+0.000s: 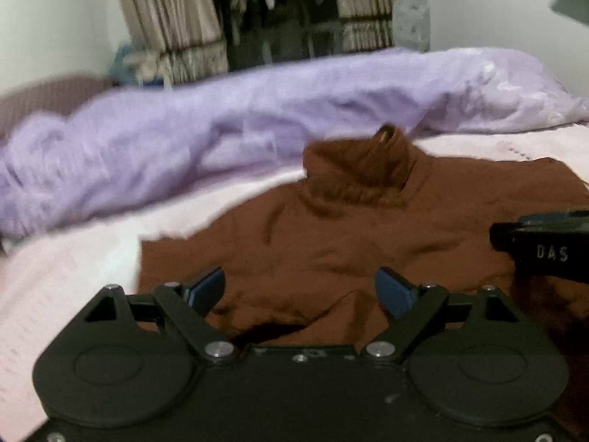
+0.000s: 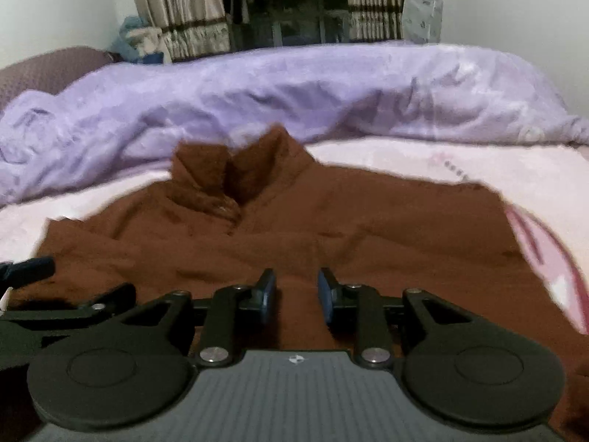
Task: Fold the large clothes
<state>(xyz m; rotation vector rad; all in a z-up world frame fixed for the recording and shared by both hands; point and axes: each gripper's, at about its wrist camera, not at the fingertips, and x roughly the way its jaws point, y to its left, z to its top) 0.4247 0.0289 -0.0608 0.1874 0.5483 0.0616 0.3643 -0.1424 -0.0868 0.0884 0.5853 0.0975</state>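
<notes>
A large brown collared garment [image 1: 331, 243] lies spread on the pale pink bed sheet [image 1: 73, 269], its collar [image 1: 360, 169] at the far side. It also shows in the right wrist view [image 2: 331, 228], with its collar [image 2: 235, 176] standing up. My left gripper [image 1: 300, 291] is open wide above the garment's near part and holds nothing. My right gripper [image 2: 296, 291] is open with a narrower gap, over the garment's near middle, empty. The right gripper's body shows at the right edge of the left wrist view [image 1: 545, 246]. The left gripper shows at the left edge of the right wrist view [image 2: 66, 305].
A crumpled lilac duvet [image 1: 257, 118] lies across the far side of the bed, also in the right wrist view [image 2: 294, 92]. Behind it are striped curtains [image 2: 176, 11] and a dark window. A dusky headboard [image 2: 48, 70] stands at far left.
</notes>
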